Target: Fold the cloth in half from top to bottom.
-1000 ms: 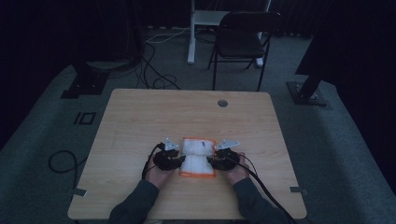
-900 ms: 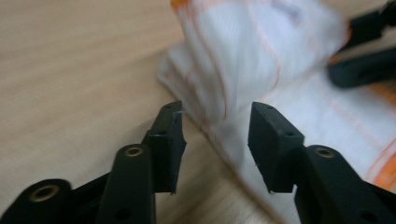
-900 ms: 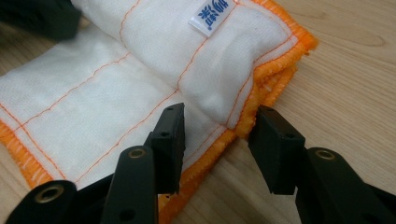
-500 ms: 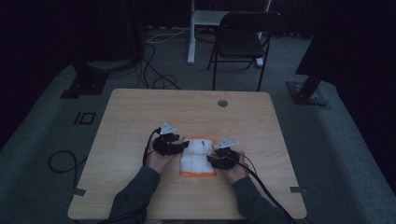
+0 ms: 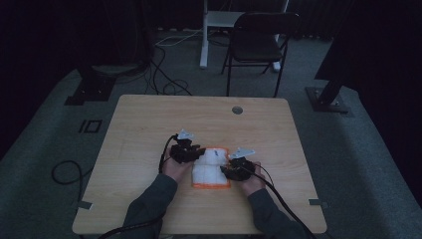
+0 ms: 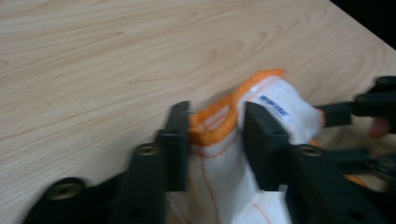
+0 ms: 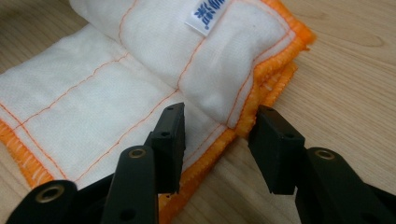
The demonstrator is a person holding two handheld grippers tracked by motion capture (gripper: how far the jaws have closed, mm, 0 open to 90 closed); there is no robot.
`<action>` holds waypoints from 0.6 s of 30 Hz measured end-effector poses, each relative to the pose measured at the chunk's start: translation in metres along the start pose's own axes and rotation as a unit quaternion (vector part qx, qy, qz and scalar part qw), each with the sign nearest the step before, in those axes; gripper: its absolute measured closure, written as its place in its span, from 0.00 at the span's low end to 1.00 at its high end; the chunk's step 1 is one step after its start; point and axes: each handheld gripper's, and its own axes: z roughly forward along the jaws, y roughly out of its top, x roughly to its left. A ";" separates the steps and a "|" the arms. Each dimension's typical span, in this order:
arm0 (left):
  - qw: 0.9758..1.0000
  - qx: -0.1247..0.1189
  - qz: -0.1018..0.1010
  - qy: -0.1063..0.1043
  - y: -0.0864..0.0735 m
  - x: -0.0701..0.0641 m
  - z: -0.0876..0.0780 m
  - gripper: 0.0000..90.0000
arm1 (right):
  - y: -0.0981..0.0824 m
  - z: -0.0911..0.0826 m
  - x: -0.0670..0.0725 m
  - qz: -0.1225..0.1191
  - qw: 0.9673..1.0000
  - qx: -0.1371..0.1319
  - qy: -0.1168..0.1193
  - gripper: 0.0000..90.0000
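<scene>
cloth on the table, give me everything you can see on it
The cloth is white woven fabric with an orange stitched border and thin orange seam lines, plus a small white tag with blue print. It lies folded in layers near the table's front middle. The left gripper pinches a raised, bunched edge of it between its jaws, lifting that part off the wood. The right gripper is open, its jaws straddling the cloth's orange edge, which lies flat there.
</scene>
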 end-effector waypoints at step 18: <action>0.999 -0.009 0.036 -0.015 -0.040 -0.027 -0.030 0.85 | -0.001 -0.001 -0.001 0.003 1.000 0.000 -0.002 0.60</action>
